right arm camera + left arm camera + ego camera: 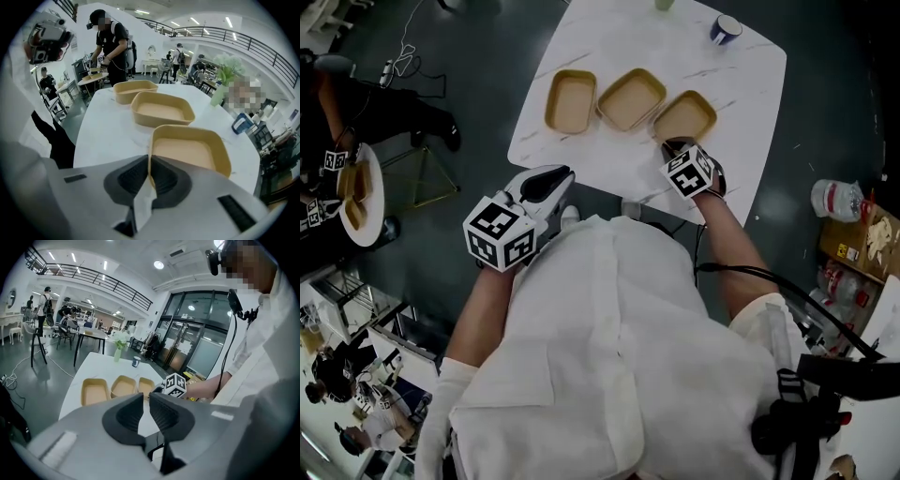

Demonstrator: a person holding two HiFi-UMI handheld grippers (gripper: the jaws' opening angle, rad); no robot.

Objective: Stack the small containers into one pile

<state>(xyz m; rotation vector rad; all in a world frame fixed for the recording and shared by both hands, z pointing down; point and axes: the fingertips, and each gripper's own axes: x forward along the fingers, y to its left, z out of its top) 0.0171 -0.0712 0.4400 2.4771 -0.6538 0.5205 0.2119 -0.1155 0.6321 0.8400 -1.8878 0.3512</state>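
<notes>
The left gripper (551, 180) is held in the air just off the table's near-left corner. Its jaws are drawn almost together and hold nothing.

At the table's (609, 159) near edge, the right gripper (677, 145) has its jaws closed on the near wall of the right container (686, 114), one jaw inside the rim and one outside.

Three tan rectangular containers sit in a row, close together, running from the near edge toward the left edge: the right one, the middle container (631, 97) and the left container (571, 100). All three are empty.

They look light and thin-walled, probably slightly flexible, with sloping sides that should nest. A pinch on the rim wall seems the natural hold, though it may let the container tilt.

A blue cup (725, 30) stands near the far-right corner.
</notes>
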